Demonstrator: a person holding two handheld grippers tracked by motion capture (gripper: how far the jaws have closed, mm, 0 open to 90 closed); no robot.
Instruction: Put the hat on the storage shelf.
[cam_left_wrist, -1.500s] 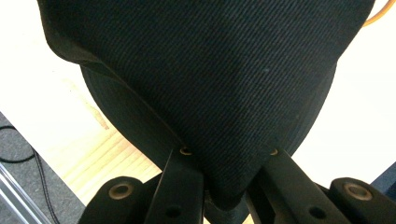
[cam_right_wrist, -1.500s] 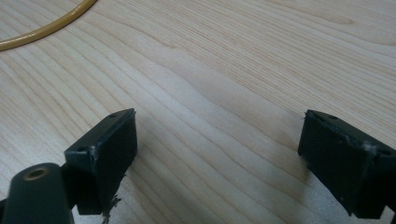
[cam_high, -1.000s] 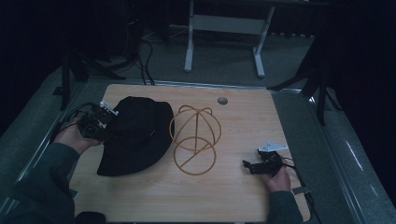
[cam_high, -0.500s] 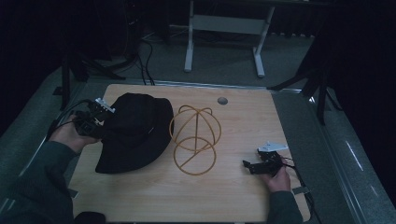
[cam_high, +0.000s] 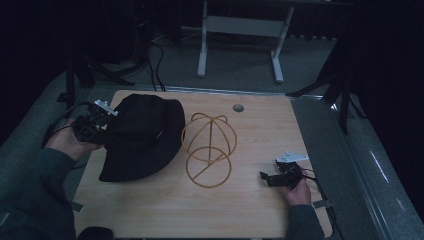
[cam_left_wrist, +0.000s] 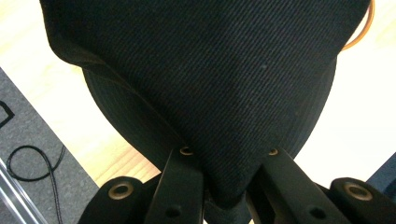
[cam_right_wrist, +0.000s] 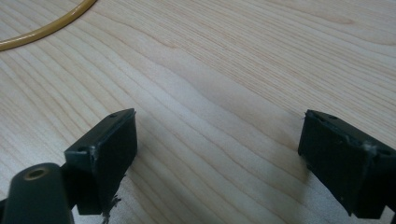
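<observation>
High view is showing a pale wooden table (cam_high: 150, 200) with a black fabric bucket hat (cam_high: 145, 135) lying on its left half, the brim spreading toward the person's side. Just beside the hat, to its right, a round stand of bent golden-yellow wire (cam_high: 209, 148) is standing upright, a dome of hoops over a flat ring base, near the table's middle. A small grey round cap (cam_high: 238, 107) is sitting in the tabletop near the far edge.

At the left edge of the hat, the left tool (cam_high: 100, 131) is being held in the person's left hand (cam_high: 70, 142), and it is clenching the hat's brim. Left gripper view is showing the dark twill cloth of the hat (cam_left_wrist: 210, 84) bunching down between the two black jaws, which are pressing on it from both sides, with the pale table behind and a curve of the golden wire at the top right corner.

Well apart, near the table's right edge, the right tool (cam_high: 267, 177) is resting in the person's right hand (cam_high: 297, 192). Right gripper view is showing its jaws standing wide, released, gripping nothing, bare wood grain between them, and an arc of the golden wire (cam_right_wrist: 46, 25) lying at the upper left.
</observation>
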